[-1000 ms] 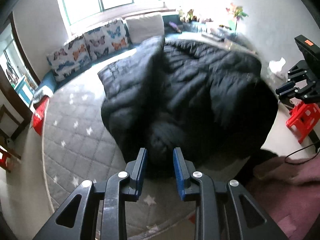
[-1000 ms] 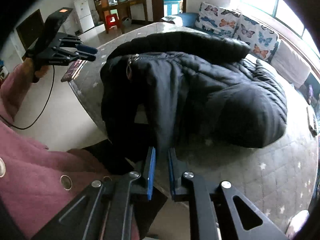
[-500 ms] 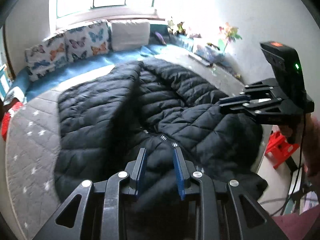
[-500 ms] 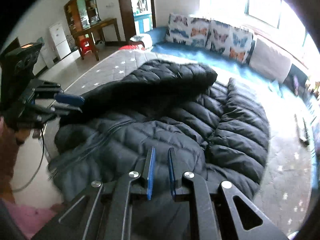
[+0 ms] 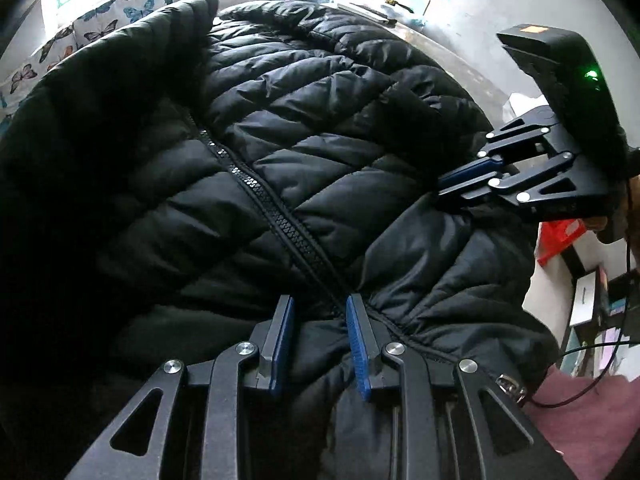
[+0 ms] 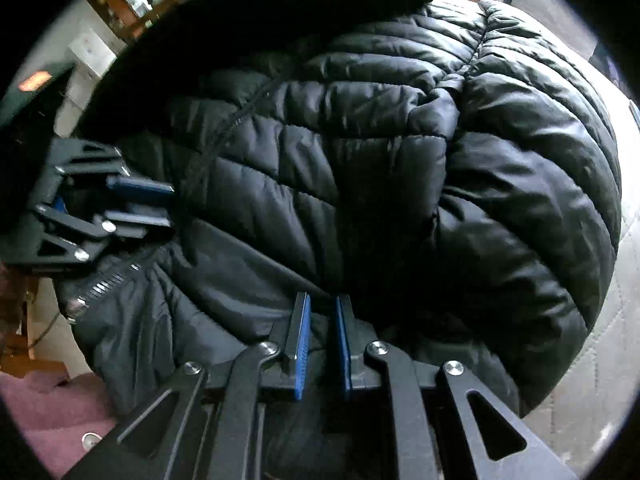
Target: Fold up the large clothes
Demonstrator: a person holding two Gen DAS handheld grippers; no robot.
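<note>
Pinching the black puffer jacket (image 5: pixel 340 128) hem, left claw (image 5: pixel 320 320) and right claw (image 6: pixel 322 318) grip it, spreading it flat for folding.

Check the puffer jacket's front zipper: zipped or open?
Zipped, at least along the visible stretch: on the black puffer jacket the zipper teeth mesh in one closed line between both front panels. Its top end is hidden.

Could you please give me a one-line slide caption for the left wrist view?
Left claw pinching the hem of a black puffer jacket beside its zipper, right claw gripping the same edge.
</note>
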